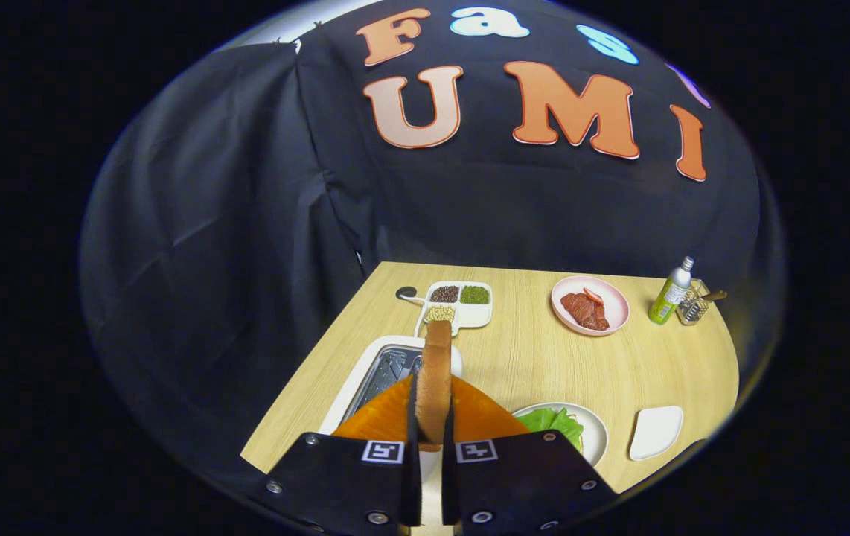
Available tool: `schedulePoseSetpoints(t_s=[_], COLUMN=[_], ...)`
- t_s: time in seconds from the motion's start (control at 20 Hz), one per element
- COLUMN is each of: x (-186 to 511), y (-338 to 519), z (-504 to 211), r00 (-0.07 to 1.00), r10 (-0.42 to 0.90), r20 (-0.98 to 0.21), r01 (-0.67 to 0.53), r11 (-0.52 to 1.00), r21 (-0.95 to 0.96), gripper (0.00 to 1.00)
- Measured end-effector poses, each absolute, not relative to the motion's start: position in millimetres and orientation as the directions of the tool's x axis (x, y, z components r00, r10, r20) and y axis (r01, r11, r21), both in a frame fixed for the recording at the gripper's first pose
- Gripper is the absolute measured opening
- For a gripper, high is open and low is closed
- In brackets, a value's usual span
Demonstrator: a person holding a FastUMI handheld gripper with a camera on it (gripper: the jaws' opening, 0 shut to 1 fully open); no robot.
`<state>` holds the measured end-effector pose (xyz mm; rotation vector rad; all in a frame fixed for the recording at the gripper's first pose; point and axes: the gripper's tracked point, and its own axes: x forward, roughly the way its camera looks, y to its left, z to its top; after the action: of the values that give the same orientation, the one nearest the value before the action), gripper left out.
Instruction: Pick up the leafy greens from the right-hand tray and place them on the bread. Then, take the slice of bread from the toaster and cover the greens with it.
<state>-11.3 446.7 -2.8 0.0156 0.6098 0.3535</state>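
Observation:
My gripper (pixel 432 406) is shut on a slice of bread (pixel 436 372), which stands upright and edge-on between the two fingers, its brown crust facing me. It hangs above the table, over the right end of the white toaster (pixel 388 368) with its metal slot, which lies just ahead of the left finger. Leafy greens (pixel 555 424) lie on a white plate (pixel 598 435) just ahead of the right finger. Whether bread lies under the greens is hidden.
A small white tray (pixel 656 432) sits right of the greens plate. Farther back are a divided dish of beans (pixel 458 301) with a spoon, a pink plate with red meat (pixel 589 305), a green bottle (pixel 670 294) and a wire holder (pixel 693 304). The table's left edge runs beside the toaster.

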Motion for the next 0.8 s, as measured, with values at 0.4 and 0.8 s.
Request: schedulePoseSetpoints(t_s=[0.4, 0.8], x=[-25.4, -22.3], y=[400.5, 358.1], z=[-23.0, -95.5], r00=[0.757, 0.695], r10=[0.339, 0.358], r20=[-0.558, -0.624], r01=[-0.333, -0.325], r11=[0.936, 0.93], r21=[0.118, 0.171], gripper=[0.11, 0.11])
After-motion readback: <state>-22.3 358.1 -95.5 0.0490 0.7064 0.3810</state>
